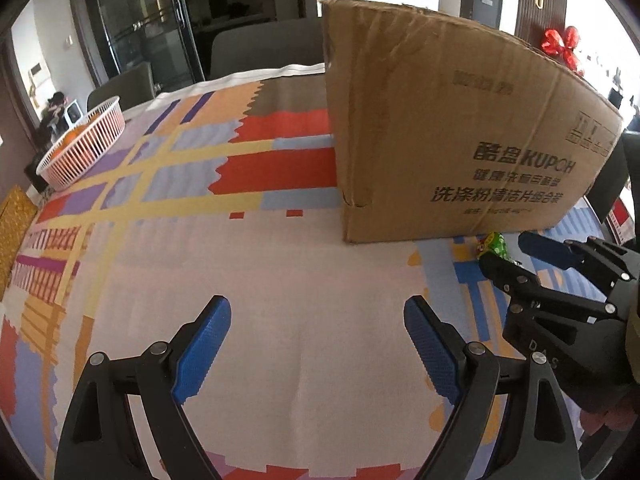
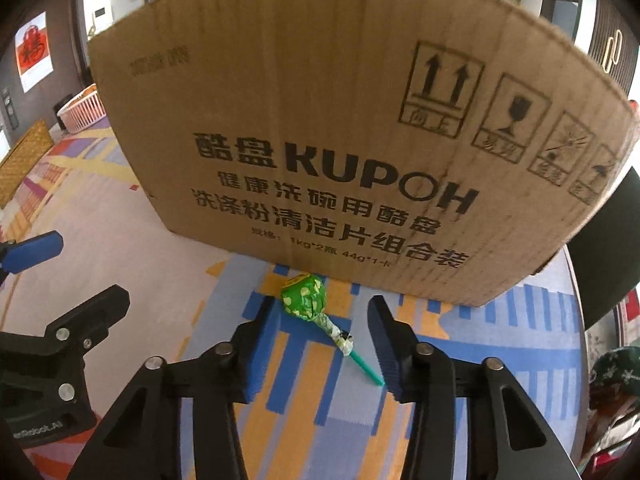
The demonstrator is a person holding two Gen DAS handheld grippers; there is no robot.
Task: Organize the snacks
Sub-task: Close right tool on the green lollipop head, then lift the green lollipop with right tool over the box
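Observation:
A green lollipop with a green stick lies on the patterned tablecloth just in front of a large cardboard box. My right gripper is open, low over the table, with the lollipop between its two fingers, not touching it. In the left wrist view the lollipop peeks out beside the box, and the right gripper shows at the right. My left gripper is open and empty above the tablecloth, left of the box. The box's inside is hidden.
A white slatted basket holding orange things sits at the table's far left edge; it also shows in the right wrist view. A woven yellow mat lies at the left edge. Chairs stand behind the table.

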